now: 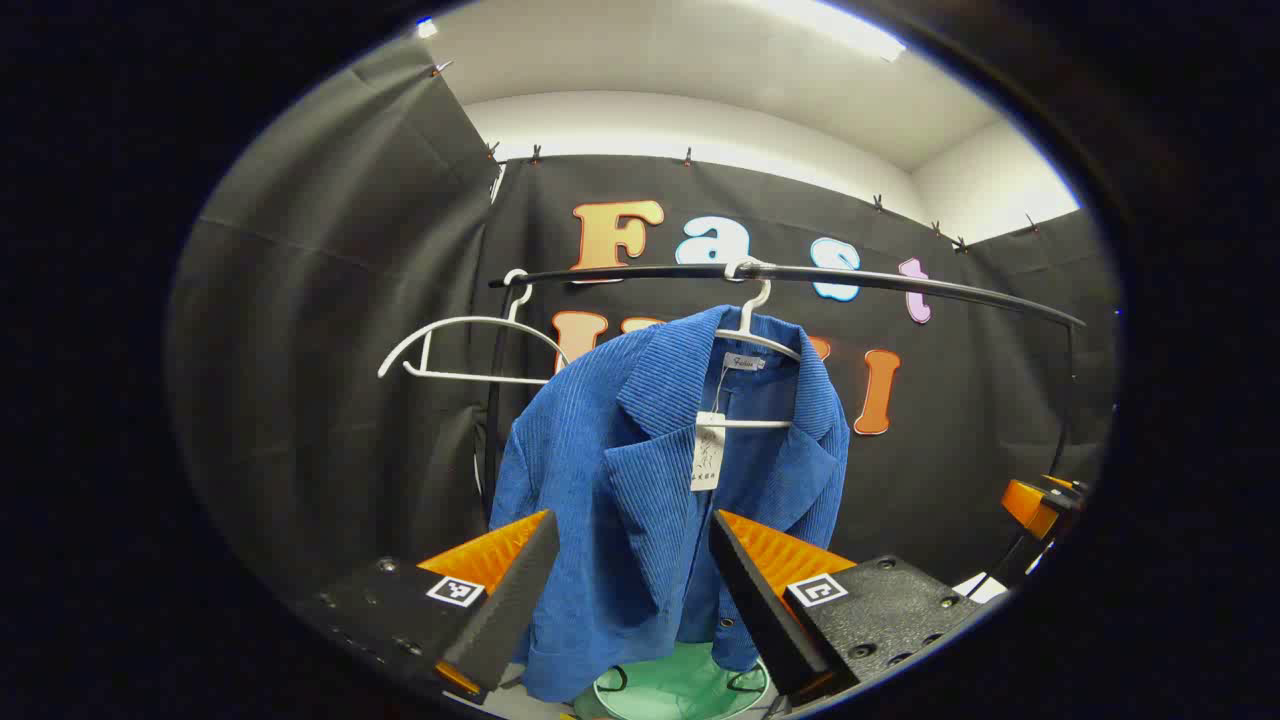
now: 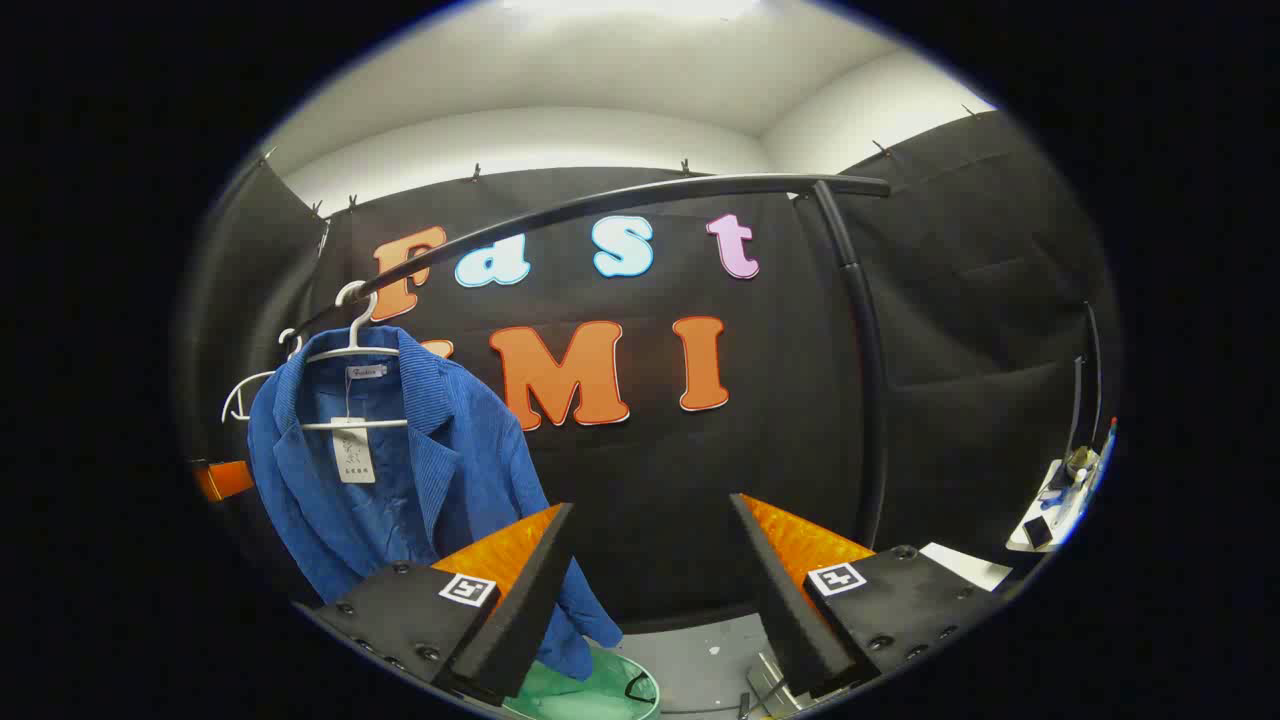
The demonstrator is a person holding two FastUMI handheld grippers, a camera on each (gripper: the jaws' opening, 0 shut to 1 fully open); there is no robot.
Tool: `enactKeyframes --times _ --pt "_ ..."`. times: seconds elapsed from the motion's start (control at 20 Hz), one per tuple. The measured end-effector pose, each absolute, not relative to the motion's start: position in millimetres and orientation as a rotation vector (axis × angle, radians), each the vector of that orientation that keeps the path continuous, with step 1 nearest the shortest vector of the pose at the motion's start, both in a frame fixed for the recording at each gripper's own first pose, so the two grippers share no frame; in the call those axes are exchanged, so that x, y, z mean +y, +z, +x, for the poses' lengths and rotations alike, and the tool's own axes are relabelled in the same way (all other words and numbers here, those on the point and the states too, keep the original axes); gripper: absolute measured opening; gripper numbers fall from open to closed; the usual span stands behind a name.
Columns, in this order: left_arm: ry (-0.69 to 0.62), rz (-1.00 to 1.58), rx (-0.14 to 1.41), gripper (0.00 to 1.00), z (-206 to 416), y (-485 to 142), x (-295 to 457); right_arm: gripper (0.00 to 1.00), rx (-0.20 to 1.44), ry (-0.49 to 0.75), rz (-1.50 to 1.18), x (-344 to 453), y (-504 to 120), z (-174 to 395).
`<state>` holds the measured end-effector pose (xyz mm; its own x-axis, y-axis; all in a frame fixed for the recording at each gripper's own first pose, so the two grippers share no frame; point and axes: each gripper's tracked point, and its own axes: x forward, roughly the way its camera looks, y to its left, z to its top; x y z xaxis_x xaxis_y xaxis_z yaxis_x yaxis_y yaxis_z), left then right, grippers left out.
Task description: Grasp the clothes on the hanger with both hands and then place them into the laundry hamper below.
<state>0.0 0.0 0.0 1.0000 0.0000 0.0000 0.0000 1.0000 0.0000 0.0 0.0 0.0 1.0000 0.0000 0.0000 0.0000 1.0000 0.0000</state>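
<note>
Two tools up and both spread wide, gripping nothing: the left tool [image 1: 632, 590] faces the blue ribbed corduroy jacket [image 1: 660, 480] head-on, the right tool [image 2: 650, 590] sits off to its side. The jacket hangs on a white wire hanger [image 1: 752, 330] from the black rail [image 1: 800, 275], directly over the pale green laundry hamper [image 1: 680, 690]. It looks soft, floppy, medium-weight; my call is to pinch the shoulders or lapels. A white paper tag [image 1: 708, 450] dangles at the collar, its print too small to read.
</note>
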Motion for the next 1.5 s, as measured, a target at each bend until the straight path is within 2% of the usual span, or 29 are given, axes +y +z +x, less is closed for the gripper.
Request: enactKeyframes --times 0.3,0.35,0.4,0.45,0.7,0.75,0.8,0.9,1.0,1.35,1.4,1.5 --pt "0.068 0.008 -0.010 0.92 3.8 -2.6 -7.5 0.89 0.011 0.080 -0.017 6.7 -4.0 22.2" --pt "0.074 0.008 -0.007 0.95 3.4 -3.2 -9.8 0.89 0.014 0.095 -0.020 8.7 -5.2 25.2" --pt "0.082 0.010 -0.005 0.92 2.9 -4.5 -11.0 0.89 0.015 0.109 -0.023 12.2 -4.8 26.7" --pt "0.087 0.015 -0.004 0.95 2.2 -5.2 -13.0 0.89 0.014 0.120 -0.025 13.3 -5.1 29.1" --pt "0.091 0.030 0.004 0.92 5.9 -7.2 -21.0 0.89 0.014 0.152 -0.036 21.8 -7.1 35.3" --pt "0.092 0.032 0.008 0.95 6.8 -7.2 -22.4 0.89 0.021 0.158 -0.035 24.8 -9.1 37.4" --pt "0.092 0.035 0.007 0.92 7.6 -6.9 -22.7 0.98 0.028 0.169 -0.032 30.4 -11.4 38.0" --pt "0.097 0.042 0.005 0.95 12.0 -7.7 -20.6 0.98 0.041 0.191 -0.027 41.6 -15.6 41.5" --pt "0.097 0.051 0.014 0.92 16.6 -9.9 -21.0 0.98 0.050 0.216 -0.020 54.9 -20.0 45.3" --pt "0.101 0.077 0.008 0.92 42.9 -7.8 -21.8 0.98 0.089 0.352 -0.008 125.6 -32.9 65.0" --pt "0.100 0.076 0.009 0.92 46.7 -7.4 -22.7 0.89 0.095 0.369 -0.006 134.3 -35.0 68.6" --pt "0.104 0.077 0.011 0.92 55.7 -7.4 -21.9 0.89 0.106 0.398 -0.006 149.6 -38.8 76.4"
